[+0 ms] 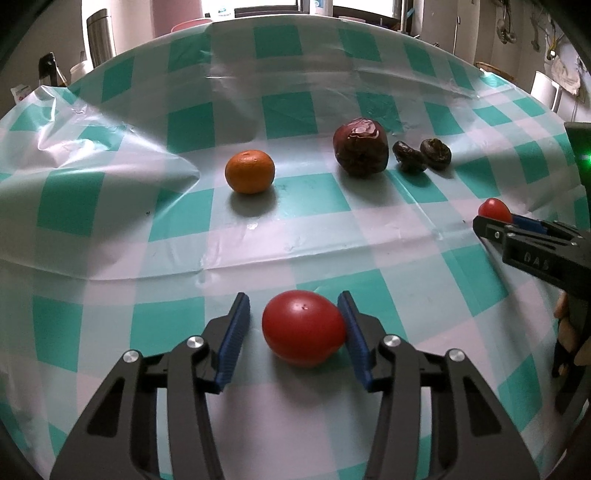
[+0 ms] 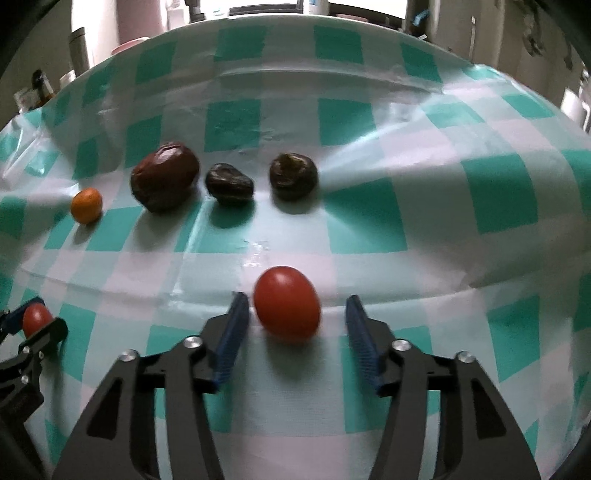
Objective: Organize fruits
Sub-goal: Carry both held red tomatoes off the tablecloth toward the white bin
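Observation:
My left gripper (image 1: 293, 325) is open around a red tomato (image 1: 303, 327) that rests on the checked tablecloth; the right pad touches it and the left pad stands apart. My right gripper (image 2: 295, 317) is open around a second red tomato (image 2: 287, 303), which lies between the fingertips near the left pad. Each gripper shows in the other's view, the right one (image 1: 495, 221) at the right edge and the left one (image 2: 33, 325) at the lower left. Farther off lie an orange mandarin (image 1: 250, 171), a large dark red fruit (image 1: 360, 146) and two small dark brown fruits (image 1: 408, 154) (image 1: 436, 153).
The table carries a teal and white checked plastic cloth (image 1: 184, 236), wrinkled and raised at the far left (image 1: 74, 122). Beyond the far edge stand a metal bin (image 1: 100, 37) and a pink tub (image 1: 190, 25). The far row also shows in the right wrist view (image 2: 164, 177).

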The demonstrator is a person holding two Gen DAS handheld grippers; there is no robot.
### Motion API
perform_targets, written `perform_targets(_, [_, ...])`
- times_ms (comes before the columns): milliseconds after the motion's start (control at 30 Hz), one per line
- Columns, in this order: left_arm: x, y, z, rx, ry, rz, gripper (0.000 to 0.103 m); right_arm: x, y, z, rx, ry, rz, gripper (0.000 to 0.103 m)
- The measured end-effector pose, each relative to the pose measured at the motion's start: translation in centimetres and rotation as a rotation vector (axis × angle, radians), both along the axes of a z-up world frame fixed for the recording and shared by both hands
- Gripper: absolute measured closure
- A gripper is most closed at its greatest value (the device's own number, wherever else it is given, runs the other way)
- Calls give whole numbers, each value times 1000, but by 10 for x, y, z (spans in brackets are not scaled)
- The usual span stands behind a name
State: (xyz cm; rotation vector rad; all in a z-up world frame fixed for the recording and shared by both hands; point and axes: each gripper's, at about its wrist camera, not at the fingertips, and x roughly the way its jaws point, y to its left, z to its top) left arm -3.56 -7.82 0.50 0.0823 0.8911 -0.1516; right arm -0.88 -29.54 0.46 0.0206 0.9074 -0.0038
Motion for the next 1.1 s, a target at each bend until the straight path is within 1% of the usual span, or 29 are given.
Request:
perform_targets(100, [0,0,0,1,0,2,52,0,3,0,-12,-1,0,45])
perform_targets(200, [0,1,0,0,0,-2,52,0,2,0,18,-1,3,43])
perform_targets(267, [0,1,0,-2,0,-2,52,0,2,1,19,-1,4,44])
perform_targets(300, [0,0,0,-2,0,-1,52,-1,3,1,16,-4,5,50])
perform_targets(333, [0,1,0,-5,0,0,53,0,3,1,14,-9,12,65])
perform_targets(367, [-1,1,0,-7,-1,4,54,-1,3,2,12,-15,27,71])
perform_targets(400, [0,2,0,-8,-3,13,61,-2,7,2,-12,-16,28,71])
perform_targets(433, [0,7,0,-27,-5,23,64,-1,8,2,-24,-18,28,71])
perform_targets(533, [-1,15,1,-90,-5,23,65,-3,11,2,-41,-21,28,72])
perform_targets(733, [-1,20,0,-147,-3,13,65,-3,10,1,-24,-17,25,72])
perform_targets(900, [1,27,1,-215,2,19,65,-2,5,2,-9,-14,18,72])
perform_targets(967, [-1,31,3,-227,3,29,65,-9,6,4,20,4,-2,72])
perform_targets(1000, [-6,34,5,-239,-1,40,65,-21,10,10,56,-8,17,72])
perform_targets(1067, [-20,46,9,-289,-6,65,65,-40,19,22,56,-45,52,72])
perform_targets(1100, [-29,55,14,-316,-15,95,65,-58,27,33,48,-82,76,72])
